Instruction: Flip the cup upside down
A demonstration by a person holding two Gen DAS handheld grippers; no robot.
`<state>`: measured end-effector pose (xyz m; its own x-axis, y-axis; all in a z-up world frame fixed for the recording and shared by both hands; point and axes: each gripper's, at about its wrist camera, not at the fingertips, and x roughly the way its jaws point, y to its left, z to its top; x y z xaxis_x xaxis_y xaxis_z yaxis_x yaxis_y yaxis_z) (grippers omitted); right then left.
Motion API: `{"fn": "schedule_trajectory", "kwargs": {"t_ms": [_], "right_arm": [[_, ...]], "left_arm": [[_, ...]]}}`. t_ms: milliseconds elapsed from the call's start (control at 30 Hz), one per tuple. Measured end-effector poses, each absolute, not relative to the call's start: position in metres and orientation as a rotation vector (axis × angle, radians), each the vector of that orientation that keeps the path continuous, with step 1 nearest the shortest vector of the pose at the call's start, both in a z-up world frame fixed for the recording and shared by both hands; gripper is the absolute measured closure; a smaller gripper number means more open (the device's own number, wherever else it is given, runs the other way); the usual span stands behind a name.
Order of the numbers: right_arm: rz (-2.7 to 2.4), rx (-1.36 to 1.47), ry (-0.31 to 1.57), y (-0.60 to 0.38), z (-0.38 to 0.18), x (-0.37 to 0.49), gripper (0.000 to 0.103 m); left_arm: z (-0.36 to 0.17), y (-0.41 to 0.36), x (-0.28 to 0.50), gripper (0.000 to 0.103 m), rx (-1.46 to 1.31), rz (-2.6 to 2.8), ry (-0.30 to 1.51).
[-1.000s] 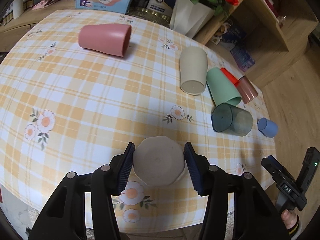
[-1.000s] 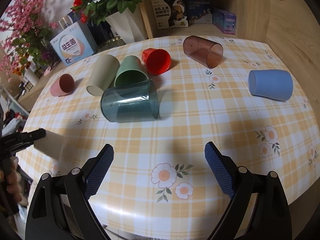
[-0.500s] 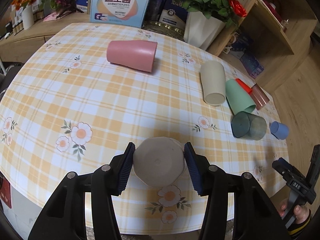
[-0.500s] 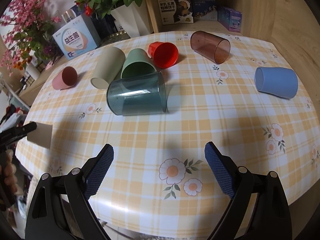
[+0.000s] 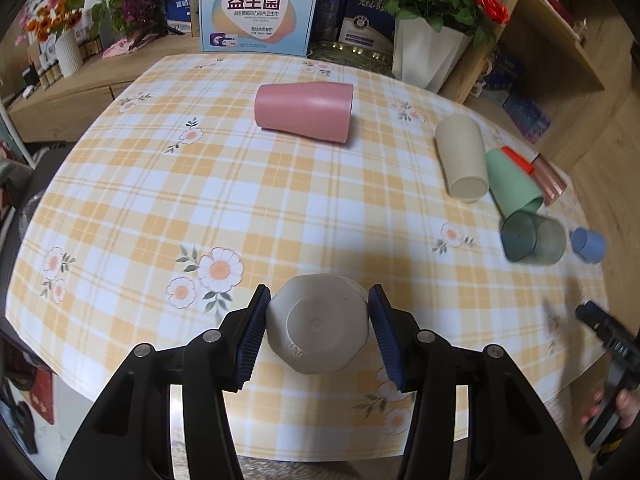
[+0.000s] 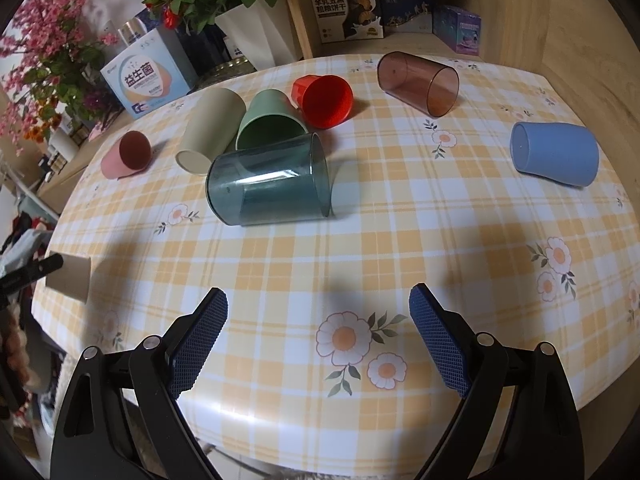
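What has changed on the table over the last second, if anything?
The left gripper, still clamped on the beige cup, has drawn back and upward, so more of the table shows. The right gripper stays open and has shifted slightly. The pink cup, teal cup and blue cup still lie sideways, unmoved.

Matt beige cup (image 5: 318, 334) between ribbed blue pads (image 5: 252, 338); glossy checked cloth (image 6: 380, 240) covers the worktop; clear teal plastic cup (image 6: 268, 184) gleams.
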<state>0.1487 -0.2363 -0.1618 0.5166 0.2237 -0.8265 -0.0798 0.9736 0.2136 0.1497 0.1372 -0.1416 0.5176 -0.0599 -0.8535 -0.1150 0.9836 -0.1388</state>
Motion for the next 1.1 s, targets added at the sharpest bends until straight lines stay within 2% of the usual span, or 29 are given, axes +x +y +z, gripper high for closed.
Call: {"fn": "schedule_trajectory", "kwargs": {"t_ms": [400, 500, 700, 867, 1033, 1100], "right_arm": [[0.179, 0.162, 1.008, -0.237, -0.159, 0.146, 0.014], [0.175, 0.166, 1.004, -0.239, -0.157, 0.146, 0.014], [0.175, 0.158, 0.965, -0.239, -0.139, 0.141, 0.014], [0.181, 0.144, 0.901, -0.237, -0.11, 0.127, 0.014], [0.168, 0.14, 0.806, -0.237, -0.072, 0.105, 0.014], [0.161, 0.138, 0.775, -0.236, -0.061, 0.096, 0.014]], "left_arm": [[-0.154, 0.115, 0.151, 0.053, -0.072, 0.068, 1.016], [-0.155, 0.112, 0.152, 0.049, -0.068, 0.075, 1.018], [-0.132, 0.103, 0.146, 0.033, -0.035, 0.07, 0.959], [-0.094, 0.095, 0.132, 0.015, -0.04, 0.064, 0.858], [-0.051, 0.083, 0.11, 0.006, -0.035, 0.068, 0.746], [-0.035, 0.079, 0.098, 0.006, -0.045, 0.057, 0.705]]}}
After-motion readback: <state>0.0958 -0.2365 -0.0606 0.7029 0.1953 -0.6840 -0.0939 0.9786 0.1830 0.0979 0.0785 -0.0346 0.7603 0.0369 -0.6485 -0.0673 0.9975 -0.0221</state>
